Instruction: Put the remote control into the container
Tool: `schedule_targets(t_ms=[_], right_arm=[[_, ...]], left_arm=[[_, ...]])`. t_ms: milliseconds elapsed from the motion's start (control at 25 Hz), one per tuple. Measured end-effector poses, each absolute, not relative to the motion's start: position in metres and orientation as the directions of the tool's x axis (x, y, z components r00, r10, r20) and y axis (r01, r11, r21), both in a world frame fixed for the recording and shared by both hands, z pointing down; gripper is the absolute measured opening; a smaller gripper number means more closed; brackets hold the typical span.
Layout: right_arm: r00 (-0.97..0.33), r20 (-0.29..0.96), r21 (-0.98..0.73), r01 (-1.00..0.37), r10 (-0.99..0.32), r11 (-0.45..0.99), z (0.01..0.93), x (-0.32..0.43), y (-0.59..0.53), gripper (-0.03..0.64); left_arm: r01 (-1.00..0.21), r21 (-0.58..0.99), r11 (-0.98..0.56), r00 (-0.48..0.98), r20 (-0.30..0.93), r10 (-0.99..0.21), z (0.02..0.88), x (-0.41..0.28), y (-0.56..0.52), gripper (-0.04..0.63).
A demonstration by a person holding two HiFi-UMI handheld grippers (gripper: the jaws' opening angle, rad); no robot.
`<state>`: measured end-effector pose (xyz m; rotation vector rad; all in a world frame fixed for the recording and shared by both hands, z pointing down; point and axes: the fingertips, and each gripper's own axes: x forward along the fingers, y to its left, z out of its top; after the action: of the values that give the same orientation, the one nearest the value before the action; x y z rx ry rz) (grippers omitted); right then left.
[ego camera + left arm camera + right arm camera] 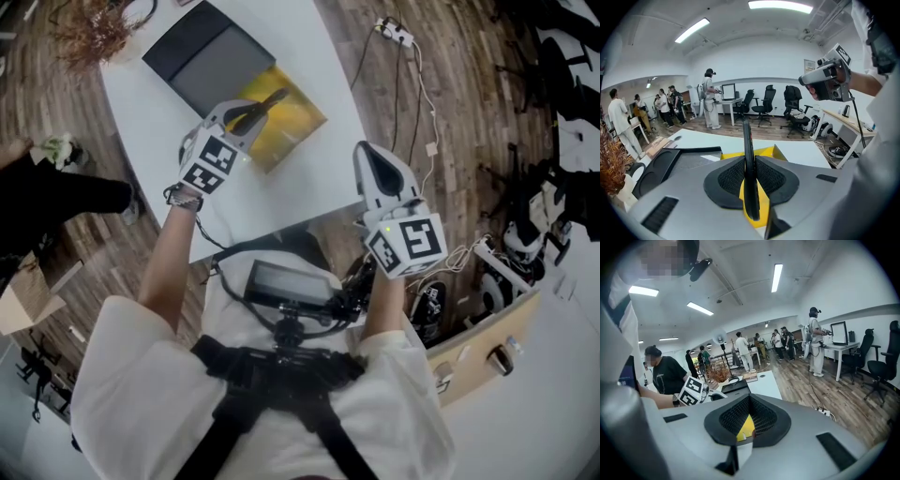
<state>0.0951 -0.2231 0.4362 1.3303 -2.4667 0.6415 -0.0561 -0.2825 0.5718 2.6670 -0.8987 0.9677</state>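
A slim black remote control [265,105] stands on edge between the pads of my left gripper [246,114], which is shut on it. It hangs over the open yellow container [302,124] on the white table [281,192]. In the left gripper view the remote [748,150] sticks out forward past the pads, with the yellow container [772,153] just below and ahead. My right gripper [367,155] hovers at the table's right edge, apart from the container, shut and empty. In the right gripper view a yellow patch [745,427] shows behind the closed pads.
A dark grey flat box [202,56] lies beside the yellow container at the far side of the table. Dried plants [94,33] stand at the far left corner. A person in black [56,197] is at the left. Cables and a power strip [398,33] lie on the floor.
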Motion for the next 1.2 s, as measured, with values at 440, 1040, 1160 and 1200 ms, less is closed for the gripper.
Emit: schedule_targets(t_ms=[440, 1040, 1160, 1200], right_arm=[[-0.504, 0.462, -0.255, -0.863, -0.73, 0.436, 0.458, 0.108, -0.22, 0.003], [-0.496, 0.48, -0.271, -0.869, -0.724, 0.415, 0.471, 0.117, -0.224, 0.003], [-0.495, 0.483, -0.273, -0.869, -0.722, 0.413, 0.473, 0.118, -0.225, 0.003], [-0.497, 0.483, -0.275, -0.868, -0.721, 0.413, 0.473, 0.118, -0.225, 0.003]], left_arm=[[-0.479, -0.005, -0.878, 0.586, 0.742, -0.325, 0.628, -0.04, -0.279, 0.08], [-0.412, 0.049, -0.91, 0.543, 0.815, -0.202, 0.666, -0.021, -0.272, 0.08], [-0.404, 0.052, -0.913, 0.538, 0.821, -0.191, 0.669, -0.019, -0.27, 0.08], [-0.402, 0.054, -0.914, 0.537, 0.823, -0.187, 0.669, -0.019, -0.27, 0.08]])
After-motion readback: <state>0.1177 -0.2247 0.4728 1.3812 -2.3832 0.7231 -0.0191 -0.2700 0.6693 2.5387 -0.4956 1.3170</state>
